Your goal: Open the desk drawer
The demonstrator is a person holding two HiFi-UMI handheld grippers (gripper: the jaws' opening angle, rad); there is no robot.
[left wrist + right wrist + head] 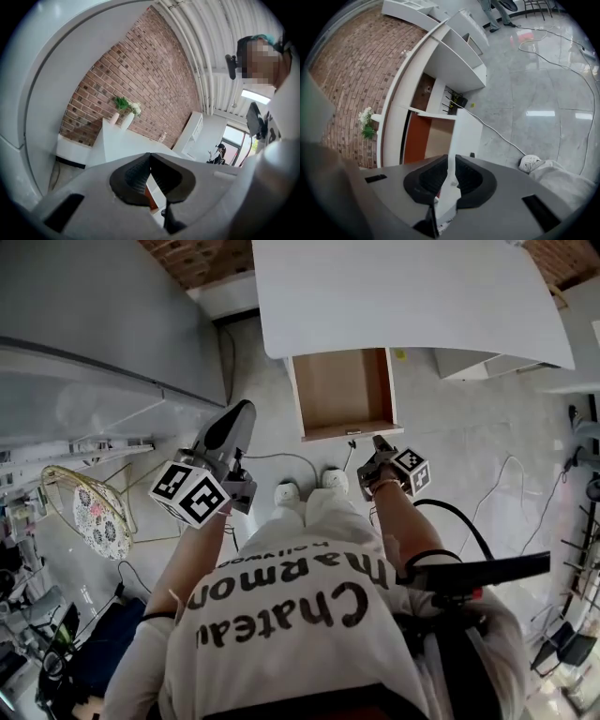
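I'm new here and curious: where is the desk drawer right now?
In the head view the drawer sits top centre, pulled out from under the white desk top, its front edge just ahead of the person's shoes.

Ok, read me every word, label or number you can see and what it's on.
"Chateau": large black print on the white shirt, upside down in the head view.
"Marmon", end cut off: next line, same shirt.
Third, smaller shirt line: too small to read.
Left marker cube and right marker cube: patterns only, no text.
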